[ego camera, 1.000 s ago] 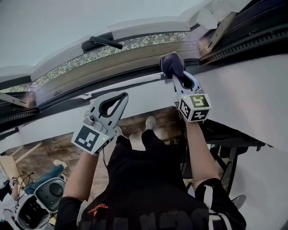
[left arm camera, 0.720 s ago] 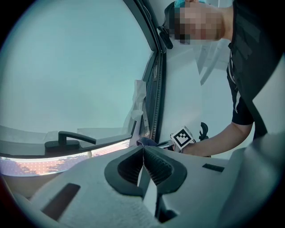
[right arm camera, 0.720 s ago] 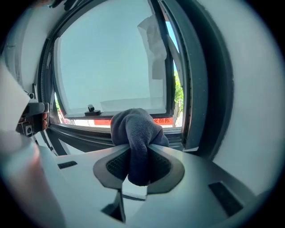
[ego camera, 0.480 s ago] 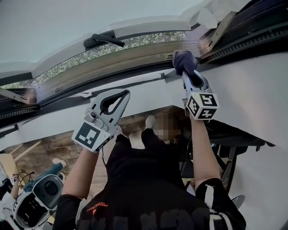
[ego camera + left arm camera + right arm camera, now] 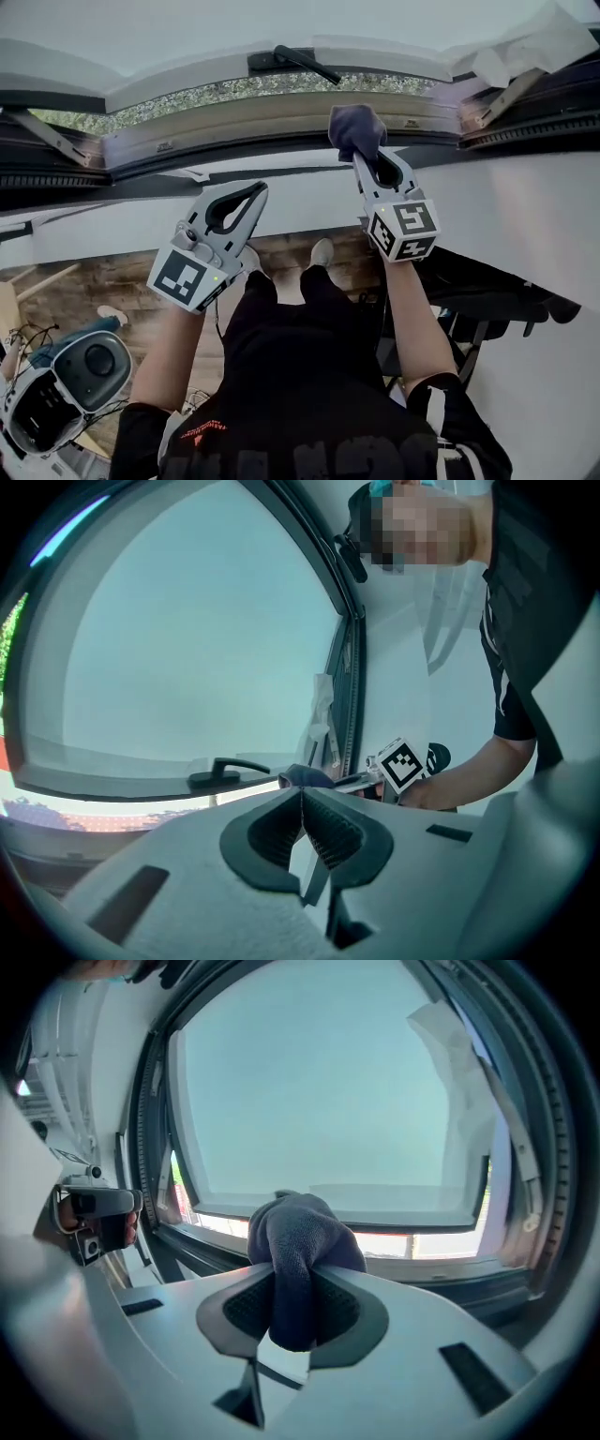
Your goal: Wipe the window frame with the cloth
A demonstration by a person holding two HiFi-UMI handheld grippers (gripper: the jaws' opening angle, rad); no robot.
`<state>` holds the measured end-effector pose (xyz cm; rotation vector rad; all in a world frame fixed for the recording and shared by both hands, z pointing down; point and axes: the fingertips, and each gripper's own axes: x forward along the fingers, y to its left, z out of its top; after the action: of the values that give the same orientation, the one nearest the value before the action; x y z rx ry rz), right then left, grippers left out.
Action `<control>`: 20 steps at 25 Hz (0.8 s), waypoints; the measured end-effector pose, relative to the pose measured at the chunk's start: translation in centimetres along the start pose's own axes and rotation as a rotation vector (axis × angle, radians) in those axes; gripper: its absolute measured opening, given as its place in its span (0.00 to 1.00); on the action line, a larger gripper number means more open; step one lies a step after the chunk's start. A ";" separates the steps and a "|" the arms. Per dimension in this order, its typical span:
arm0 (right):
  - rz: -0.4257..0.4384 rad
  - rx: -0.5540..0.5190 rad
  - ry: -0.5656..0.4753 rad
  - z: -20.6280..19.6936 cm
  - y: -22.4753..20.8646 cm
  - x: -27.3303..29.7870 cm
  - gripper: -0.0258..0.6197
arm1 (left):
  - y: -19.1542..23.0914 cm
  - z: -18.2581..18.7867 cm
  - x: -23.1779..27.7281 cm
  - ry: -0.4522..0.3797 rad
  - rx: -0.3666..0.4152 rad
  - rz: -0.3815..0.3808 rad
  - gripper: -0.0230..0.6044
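Pinching a fold of the dark cloth (image 5: 300, 1232), right gripper (image 5: 292, 1312) jaws closed on it. Cloth wad sits at the lower rail of the window frame (image 5: 281, 117), right of centre; contact probable, not certain. Left gripper (image 5: 302, 799) jaws pressed together, nothing between, below the frame.

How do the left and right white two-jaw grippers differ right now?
The left gripper is shut on nothing; the right gripper is shut on the dark blue cloth. The right gripper's cloth is up at the beige window frame; the left gripper sits lower, short of it. Both are white, with jaws together.
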<state>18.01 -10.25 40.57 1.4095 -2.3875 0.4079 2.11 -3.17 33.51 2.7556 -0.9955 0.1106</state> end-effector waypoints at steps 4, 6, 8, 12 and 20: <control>0.143 -0.042 0.003 1.2 8.4 3.9 0.16 | 3.5 -0.7 -5.9 0.000 -0.008 0.116 0.07; 0.213 -0.064 0.007 1.5 12.8 5.7 0.16 | 4.9 -1.2 -9.1 0.003 -0.040 0.166 0.07; 0.271 -0.085 0.012 1.6 17.1 7.4 0.16 | 6.4 -1.8 -12.2 0.006 -0.065 0.208 0.07; 0.380 -0.118 0.020 1.8 24.9 10.5 0.16 | 9.2 -2.6 -17.9 -0.017 -0.049 0.294 0.07; 0.530 -0.158 0.041 1.8 36.7 15.1 0.16 | 12.7 -4.0 -25.9 -0.029 -0.065 0.406 0.07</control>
<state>-21.37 -5.66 42.65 0.6813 -2.6696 0.3578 -25.90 4.31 35.93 2.4661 -1.5240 0.0970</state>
